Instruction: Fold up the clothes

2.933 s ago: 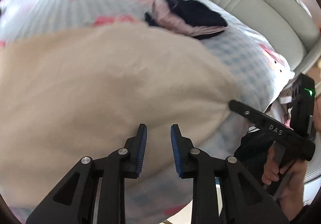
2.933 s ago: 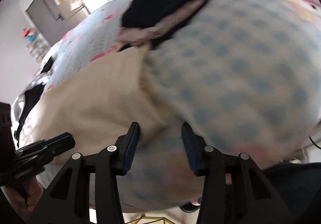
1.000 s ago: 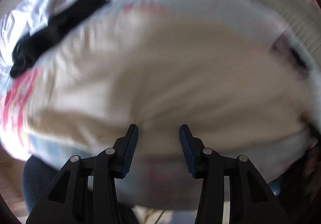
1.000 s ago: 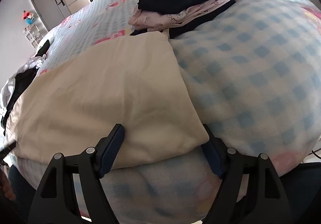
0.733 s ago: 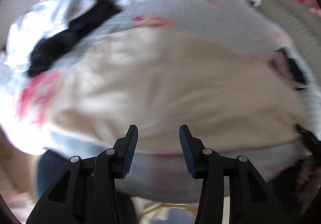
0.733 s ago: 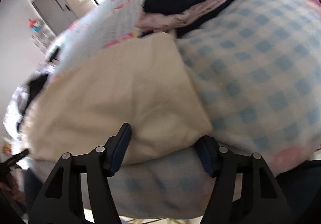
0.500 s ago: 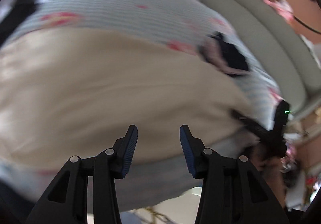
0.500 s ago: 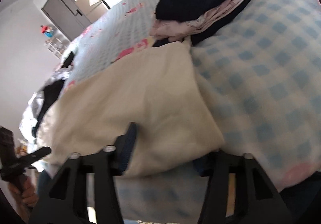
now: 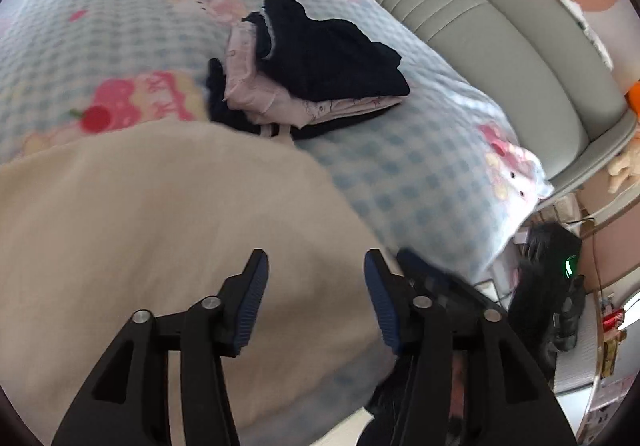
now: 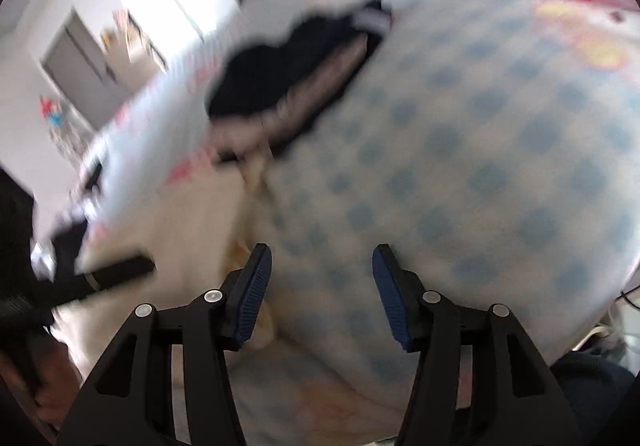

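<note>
Both the left gripper [image 9: 316, 302] and right gripper [image 10: 322, 294] are parted, holding nothing; the cream garment [image 9: 160, 230] at lower left probably wants its near edge pinched squarely, clear of the checked bedspread [image 9: 420, 182].

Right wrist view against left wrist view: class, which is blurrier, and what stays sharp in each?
Right wrist view: heavy motion blur smears the blue-checked bedspread and the stack of folded dark and pink clothes, while the right gripper is crisp. Left wrist view: much sharper, stack clear, cream fabric garment slightly soft, fisheye bending the edges.
</note>
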Action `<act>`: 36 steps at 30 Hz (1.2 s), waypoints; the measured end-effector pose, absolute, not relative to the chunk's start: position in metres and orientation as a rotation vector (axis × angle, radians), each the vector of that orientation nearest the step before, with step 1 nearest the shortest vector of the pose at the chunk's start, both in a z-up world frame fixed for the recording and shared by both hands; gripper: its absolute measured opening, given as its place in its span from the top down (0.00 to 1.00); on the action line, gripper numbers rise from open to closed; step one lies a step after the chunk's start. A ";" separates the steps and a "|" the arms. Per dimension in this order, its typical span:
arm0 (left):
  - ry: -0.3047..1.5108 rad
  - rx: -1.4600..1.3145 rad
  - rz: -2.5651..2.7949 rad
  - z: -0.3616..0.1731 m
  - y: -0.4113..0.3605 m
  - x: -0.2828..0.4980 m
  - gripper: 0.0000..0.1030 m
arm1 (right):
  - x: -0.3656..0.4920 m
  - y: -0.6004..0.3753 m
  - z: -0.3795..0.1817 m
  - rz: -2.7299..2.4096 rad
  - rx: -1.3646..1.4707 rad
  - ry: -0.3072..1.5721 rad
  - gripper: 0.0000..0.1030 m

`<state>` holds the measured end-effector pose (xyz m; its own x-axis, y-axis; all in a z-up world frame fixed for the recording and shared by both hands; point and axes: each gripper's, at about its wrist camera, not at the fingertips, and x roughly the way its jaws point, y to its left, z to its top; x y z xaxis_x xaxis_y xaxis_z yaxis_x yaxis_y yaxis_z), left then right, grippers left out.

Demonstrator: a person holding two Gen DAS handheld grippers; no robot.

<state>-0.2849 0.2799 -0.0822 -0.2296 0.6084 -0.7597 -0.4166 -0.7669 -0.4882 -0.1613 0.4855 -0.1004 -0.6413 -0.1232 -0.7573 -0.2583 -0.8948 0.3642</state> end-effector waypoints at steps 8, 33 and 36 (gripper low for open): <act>-0.110 -1.462 2.032 -0.101 0.317 -0.284 0.44 | -0.170 0.455 -0.105 2.821 -1.421 0.742 0.46; -0.587 -1.354 1.973 -0.094 0.209 -0.262 0.38 | -0.184 0.386 -0.107 3.039 -1.375 0.628 0.39; -0.514 -1.381 2.046 -0.096 0.208 -0.263 0.84 | -0.186 0.376 -0.106 3.060 -1.388 0.592 0.39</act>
